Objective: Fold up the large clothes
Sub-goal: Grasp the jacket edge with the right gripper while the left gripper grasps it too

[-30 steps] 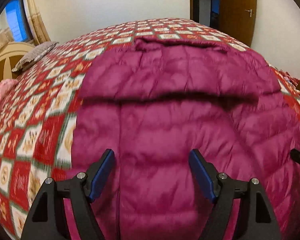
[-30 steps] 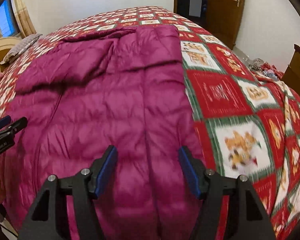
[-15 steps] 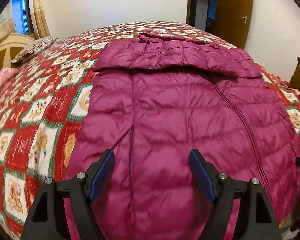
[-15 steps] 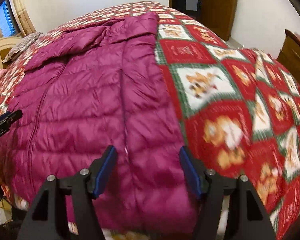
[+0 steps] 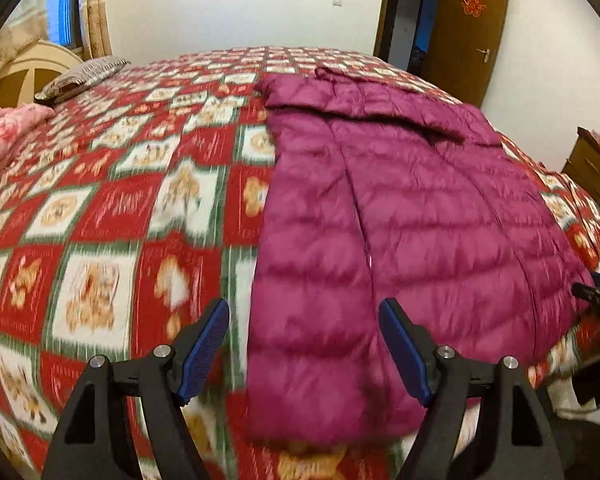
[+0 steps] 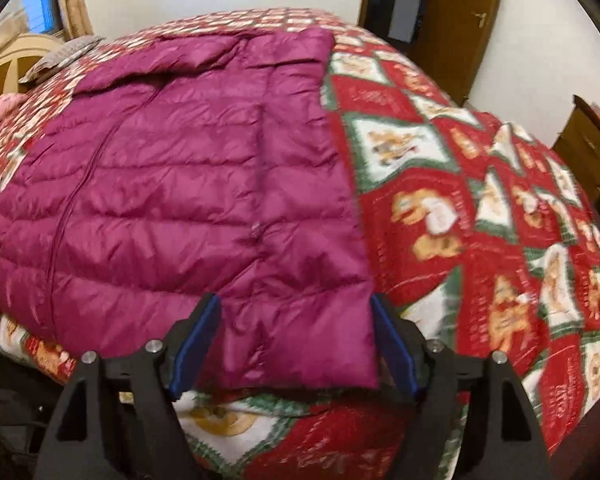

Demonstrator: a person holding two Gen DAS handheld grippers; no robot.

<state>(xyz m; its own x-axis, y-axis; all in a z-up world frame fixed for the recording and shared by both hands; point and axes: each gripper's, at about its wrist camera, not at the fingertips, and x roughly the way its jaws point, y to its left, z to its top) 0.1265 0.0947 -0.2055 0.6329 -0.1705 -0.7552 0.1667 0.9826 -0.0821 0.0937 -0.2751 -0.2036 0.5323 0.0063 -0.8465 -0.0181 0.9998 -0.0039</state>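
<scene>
A magenta quilted down jacket (image 5: 400, 224) lies flat on the bed, front up, zipper closed, hood folded over at the far end. Its hem hangs at the near bed edge. My left gripper (image 5: 304, 352) is open above the hem's left corner, holding nothing. The jacket also shows in the right wrist view (image 6: 196, 184). My right gripper (image 6: 296, 344) is open, its blue pads either side of the hem's right corner. The right gripper's tip shows at the right edge of the left wrist view (image 5: 598, 294).
The bed has a red, white and green patterned quilt (image 5: 112, 208). A striped pillow (image 5: 80, 76) and pink bedding (image 5: 8, 128) lie at the far left by the headboard. A wooden door (image 5: 464, 28) and a wooden dresser (image 5: 596, 168) stand to the right.
Both grippers have pulled back toward the near bed edge and spread apart, left one leftward, right one rightward, from over the jacket's middle to its two hem corners. The jacket lies still.
</scene>
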